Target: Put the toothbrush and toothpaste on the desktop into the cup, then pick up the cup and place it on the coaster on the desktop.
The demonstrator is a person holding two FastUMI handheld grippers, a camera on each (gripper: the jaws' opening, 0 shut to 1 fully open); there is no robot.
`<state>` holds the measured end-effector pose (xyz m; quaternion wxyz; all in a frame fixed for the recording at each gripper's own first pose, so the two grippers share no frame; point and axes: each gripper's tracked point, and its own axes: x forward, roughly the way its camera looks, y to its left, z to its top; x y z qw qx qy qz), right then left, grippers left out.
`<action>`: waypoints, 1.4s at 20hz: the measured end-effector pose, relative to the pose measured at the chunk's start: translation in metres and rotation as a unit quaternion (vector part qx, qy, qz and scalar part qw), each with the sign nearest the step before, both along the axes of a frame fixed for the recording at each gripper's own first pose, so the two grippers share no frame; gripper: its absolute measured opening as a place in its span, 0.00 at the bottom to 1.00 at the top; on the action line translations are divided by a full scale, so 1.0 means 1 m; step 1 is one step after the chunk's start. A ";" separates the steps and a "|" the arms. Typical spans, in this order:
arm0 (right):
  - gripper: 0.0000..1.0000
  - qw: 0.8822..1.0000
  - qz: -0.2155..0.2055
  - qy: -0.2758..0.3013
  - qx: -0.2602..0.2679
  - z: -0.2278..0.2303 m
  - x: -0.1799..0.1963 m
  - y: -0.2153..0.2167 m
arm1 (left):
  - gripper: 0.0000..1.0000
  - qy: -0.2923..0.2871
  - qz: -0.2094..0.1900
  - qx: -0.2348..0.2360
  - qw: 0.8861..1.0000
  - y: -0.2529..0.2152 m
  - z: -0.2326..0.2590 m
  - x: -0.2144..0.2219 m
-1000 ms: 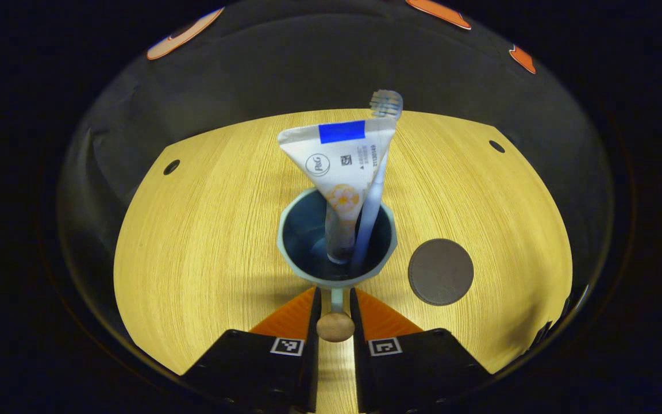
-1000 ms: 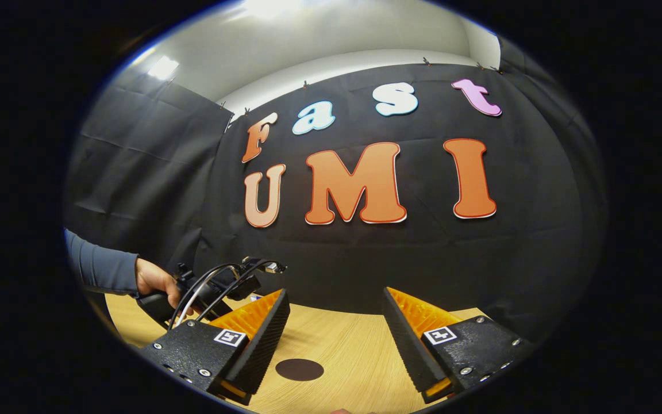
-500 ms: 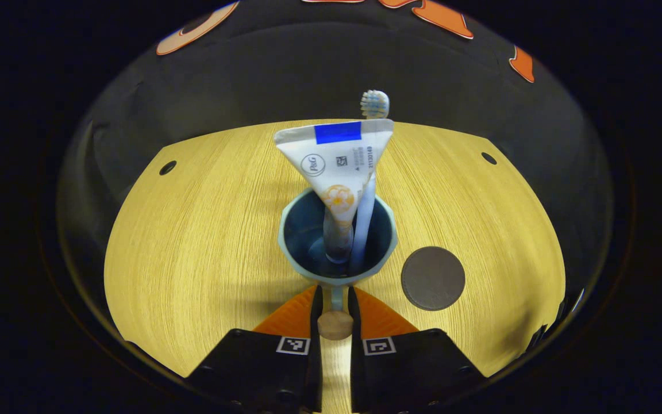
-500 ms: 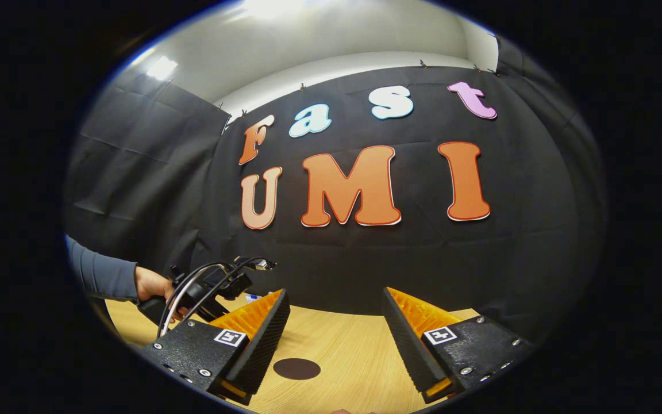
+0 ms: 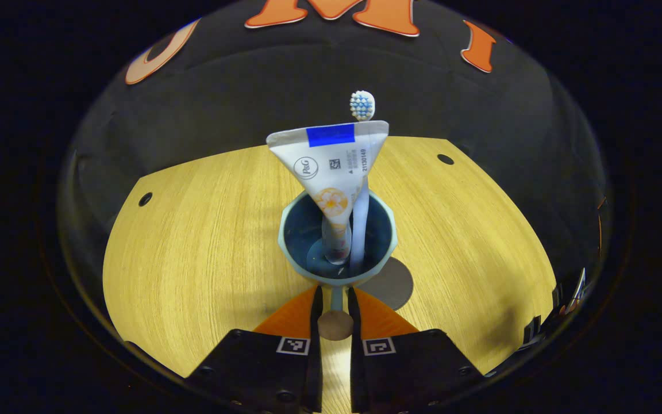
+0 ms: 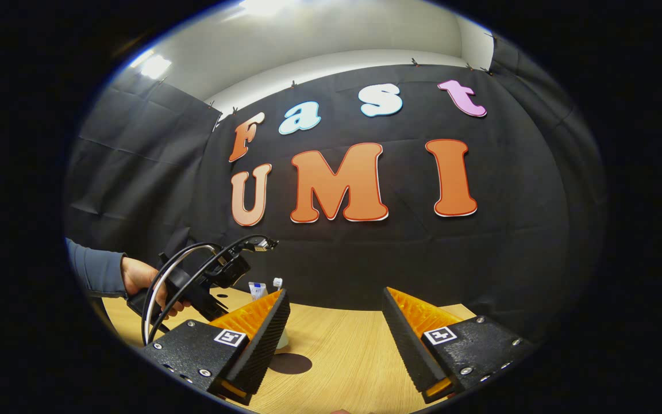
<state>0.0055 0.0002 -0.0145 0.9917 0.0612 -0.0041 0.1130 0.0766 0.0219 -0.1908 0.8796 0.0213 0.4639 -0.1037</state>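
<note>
Since the earlier frame, the cup (image 5: 337, 241) now overlaps the coaster (image 5: 391, 284) at centre frame. Left hand-held gripper (image 5: 335, 299) clamps its handle; toothbrush (image 5: 361, 105) and toothpaste (image 5: 331, 167) are inside. Setting down remains. Right hand-held gripper (image 6: 335, 322) hangs apart.

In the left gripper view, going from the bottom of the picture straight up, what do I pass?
Left gripper → cup handle → cup → toothpaste tube → toothbrush head.
</note>
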 end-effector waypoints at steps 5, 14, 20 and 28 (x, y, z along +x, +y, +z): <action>0.97 1.000 -0.009 -0.002 0.004 0.000 -0.010 -0.013 | 0.19 0.006 -0.028 0.001 1.000 0.005 -0.005 -0.002; 0.96 0.999 -0.021 0.021 0.014 -0.016 -0.019 -0.029 | 0.18 0.035 -0.029 0.025 0.999 0.000 -0.010 -0.001; 0.96 0.999 -0.016 0.036 0.010 -0.023 -0.017 -0.021 | 0.41 -0.002 -0.037 0.033 0.999 0.009 0.002 0.003; 0.96 0.999 -0.020 0.040 0.005 -0.019 -0.008 0.001 | 1.00 -0.154 -0.007 -0.002 0.988 0.034 0.068 0.003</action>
